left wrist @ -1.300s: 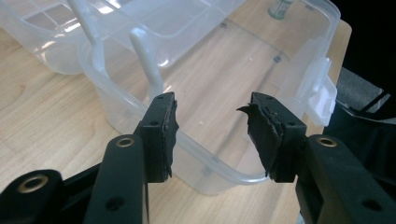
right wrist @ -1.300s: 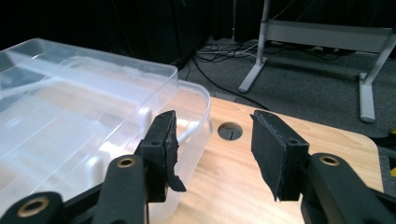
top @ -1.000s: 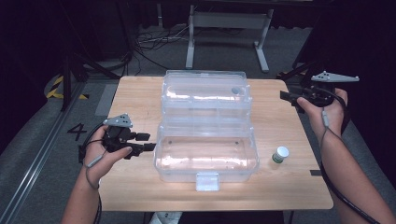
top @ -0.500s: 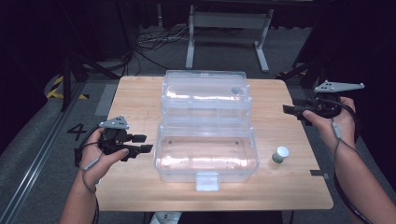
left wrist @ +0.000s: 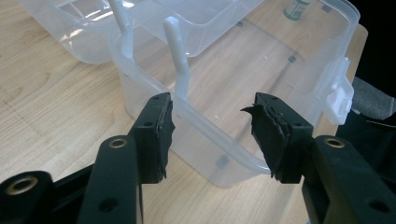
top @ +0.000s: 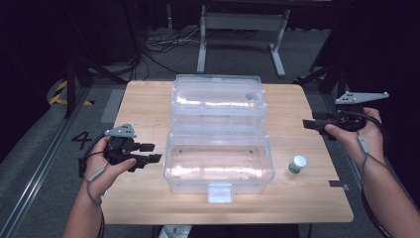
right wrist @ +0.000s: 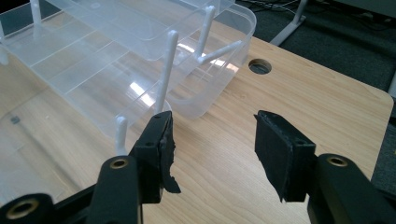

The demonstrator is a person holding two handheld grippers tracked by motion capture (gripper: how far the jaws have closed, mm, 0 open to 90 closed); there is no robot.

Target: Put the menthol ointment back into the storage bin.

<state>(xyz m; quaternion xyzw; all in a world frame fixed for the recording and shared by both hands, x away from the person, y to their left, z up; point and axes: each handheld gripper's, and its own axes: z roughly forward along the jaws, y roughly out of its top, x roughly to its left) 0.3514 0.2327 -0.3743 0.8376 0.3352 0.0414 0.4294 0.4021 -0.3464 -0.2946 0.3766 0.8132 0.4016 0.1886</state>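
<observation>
A clear plastic organiser box (top: 218,163) is sitting open in the middle of the wooden counter (top: 148,99), its tiers fanned out on thin white link arms (left wrist: 176,56). The lower tub, nearest the person, is lying with its white front latch (top: 220,192) pointing at the counter's near edge, and its bottom is showing bare wood through the plastic. The upper tray (top: 218,96) is standing behind and above it, split by low dividers into compartments; a small round grey thing (top: 251,96) is showing in its far right part, though whether it is lying inside the tray I cannot tell.

A small white-capped bottle (top: 297,164) is standing upright on the counter just to the right of the lower tub, apart from it.

The left claw (top: 151,152) is hovering just beside the left end of the lower tub, its jaws standing well apart and gripping nothing; in the left gripper view the tub's rounded corner (left wrist: 219,154) is lying beyond the gap between the pads, untouched. The right claw (top: 312,125) is hanging over the counter's right edge, well apart from the box, pointing toward it. Its jaws are likewise gaping wide and carrying nothing, with bare counter (right wrist: 224,154) showing between them in the right gripper view.
</observation>
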